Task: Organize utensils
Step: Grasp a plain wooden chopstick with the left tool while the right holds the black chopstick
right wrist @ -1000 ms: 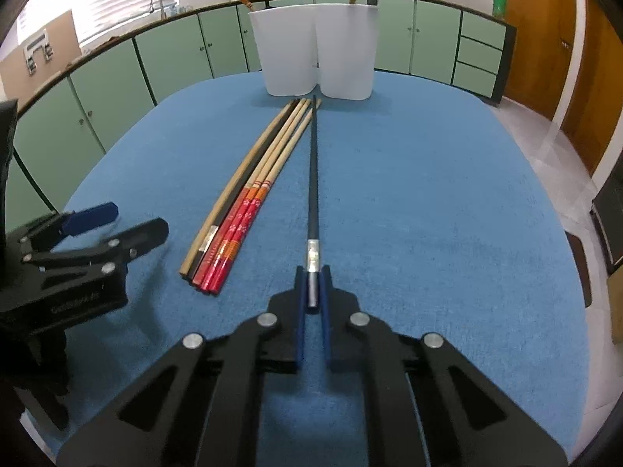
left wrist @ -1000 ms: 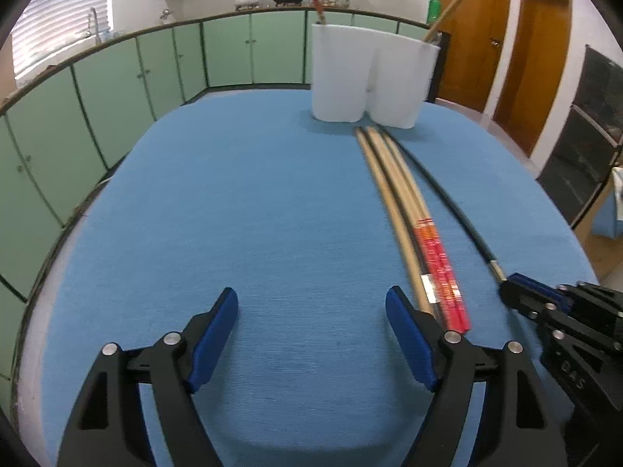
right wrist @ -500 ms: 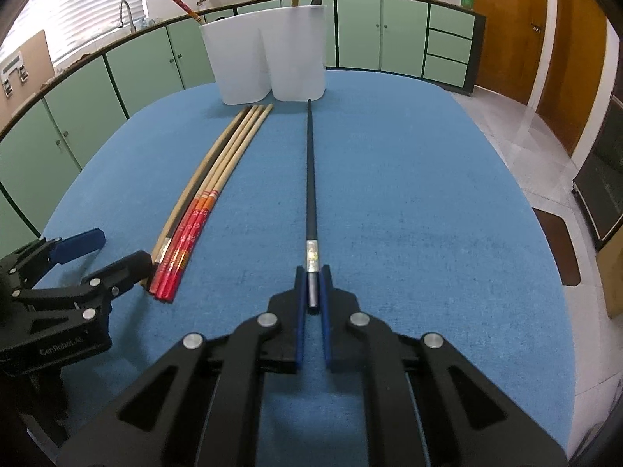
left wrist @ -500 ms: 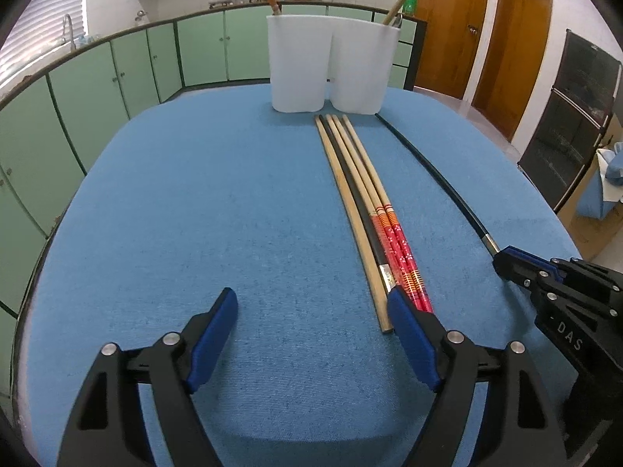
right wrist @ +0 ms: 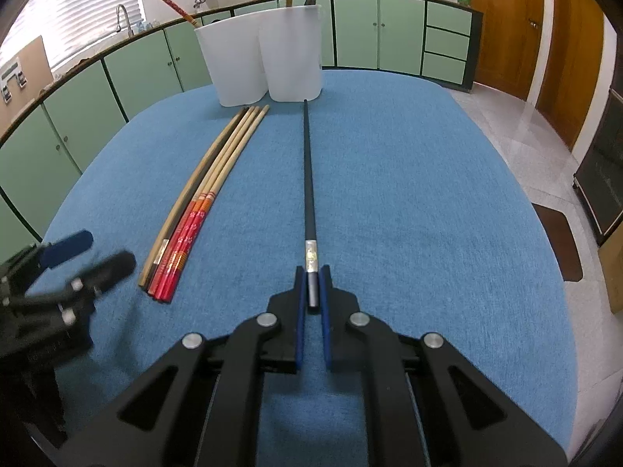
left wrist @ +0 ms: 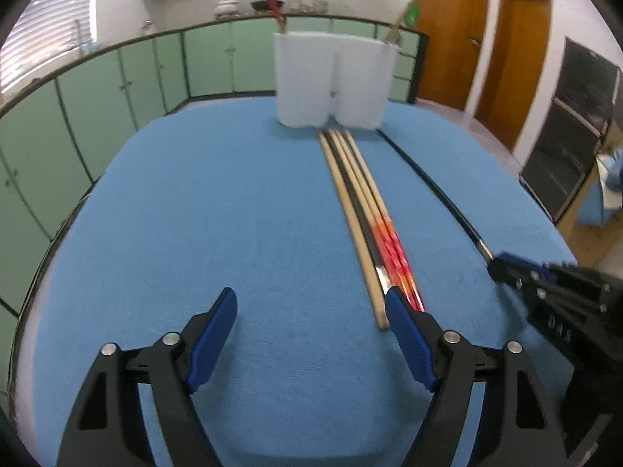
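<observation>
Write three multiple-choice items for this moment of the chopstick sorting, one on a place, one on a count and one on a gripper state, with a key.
1. Where does the black chopstick lie relative to the bundle of chopsticks, seen from the right wrist?
A. To its right, apart from it
B. On top of it
C. To its left, touching it

2. How many chopsticks with red patterned ends lie in that bundle?
A. None
B. Two
C. Five

3. What is the right gripper doing?
A. Standing wide open over bare cloth
B. Shut on the black chopstick's near end
C. Shut on the white holder

Key:
1 A, blue cloth shows between the two.
2 B, two red ends lie side by side next to a plain wooden one and a dark one.
3 B, its blue pads press on the end past the silver band; the left gripper is the open one.
</observation>
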